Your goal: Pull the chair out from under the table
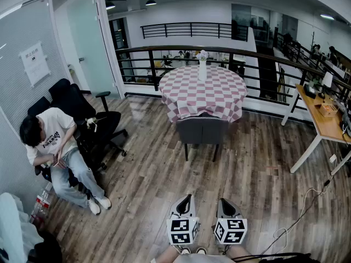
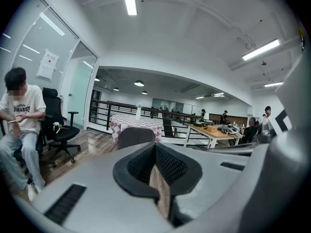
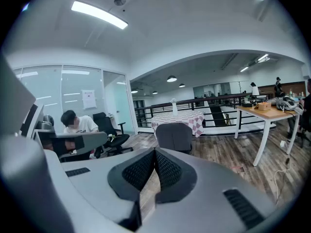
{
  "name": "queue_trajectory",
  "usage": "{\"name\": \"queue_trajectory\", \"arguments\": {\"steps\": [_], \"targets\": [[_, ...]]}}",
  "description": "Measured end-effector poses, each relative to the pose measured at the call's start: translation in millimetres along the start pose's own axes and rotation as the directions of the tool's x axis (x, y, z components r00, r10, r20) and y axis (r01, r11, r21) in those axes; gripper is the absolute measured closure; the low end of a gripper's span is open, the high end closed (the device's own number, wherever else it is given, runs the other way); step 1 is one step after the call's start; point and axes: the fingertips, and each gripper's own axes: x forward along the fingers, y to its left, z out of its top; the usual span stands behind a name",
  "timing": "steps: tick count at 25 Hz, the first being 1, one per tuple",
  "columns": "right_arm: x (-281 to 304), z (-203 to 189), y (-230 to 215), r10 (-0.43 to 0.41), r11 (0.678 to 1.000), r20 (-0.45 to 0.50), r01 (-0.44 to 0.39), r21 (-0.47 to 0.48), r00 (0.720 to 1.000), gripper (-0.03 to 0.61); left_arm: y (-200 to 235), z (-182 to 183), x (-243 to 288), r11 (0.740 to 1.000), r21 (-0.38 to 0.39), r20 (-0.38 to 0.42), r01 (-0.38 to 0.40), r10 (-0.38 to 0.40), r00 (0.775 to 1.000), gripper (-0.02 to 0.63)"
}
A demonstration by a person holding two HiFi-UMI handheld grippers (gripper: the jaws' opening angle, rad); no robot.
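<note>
Grey chair (image 1: 202,130) tucked against near edge of round checkered table (image 1: 203,89), backrest facing camera. Left gripper (image 1: 187,198) and right gripper (image 1: 221,201) side by side low in head view, well apart from chair. Both jaw pairs together, nothing between. Seated person (image 1: 52,147) at left.

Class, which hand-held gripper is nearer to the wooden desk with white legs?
Right. The right hand-held gripper has the wooden desk ahead on its right; the left hand-held gripper lies beside it, on the far side.
</note>
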Motion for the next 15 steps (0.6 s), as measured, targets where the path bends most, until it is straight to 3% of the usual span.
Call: {"name": "queue_trajectory", "arguments": {"steps": [15], "targets": [[18.0,-3.1,25.4,-0.010,1.000,-0.008,0.010,0.003,1.000,0.560,31.5,-1.9,1.7,1.000,-0.005,-0.009,-0.002,0.002,1.000,0.612]]}}
